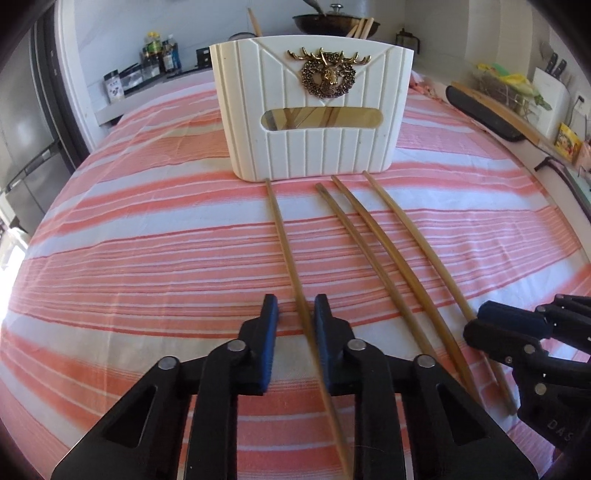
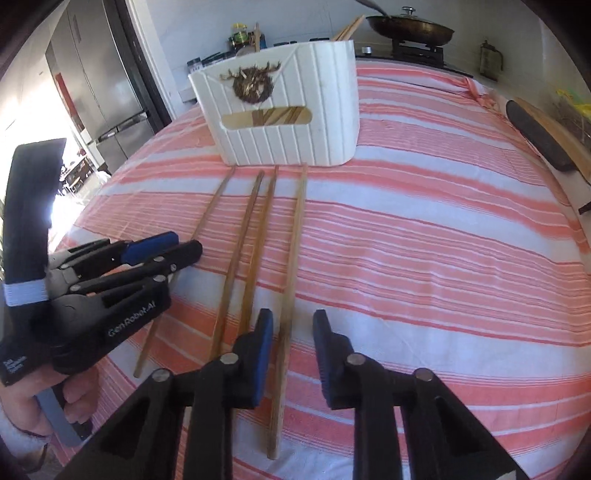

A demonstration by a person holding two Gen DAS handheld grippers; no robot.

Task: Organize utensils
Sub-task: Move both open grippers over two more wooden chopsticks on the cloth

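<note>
With both grippers spread, the left gripper (image 1: 295, 314) should clamp squarely on its straddled leftmost chopstick (image 1: 286, 254), the right gripper (image 2: 291, 328) on the rightmost chopstick (image 2: 293, 258).

domestic kitchen: lidded wok (image 2: 412, 26) on a gas hob (image 2: 417, 50), steel refrigerator (image 2: 99, 85), knife block (image 1: 552, 98), condiment bottles (image 1: 160, 55) on the counter, striped cloth (image 1: 147, 240) over the work table.
</note>
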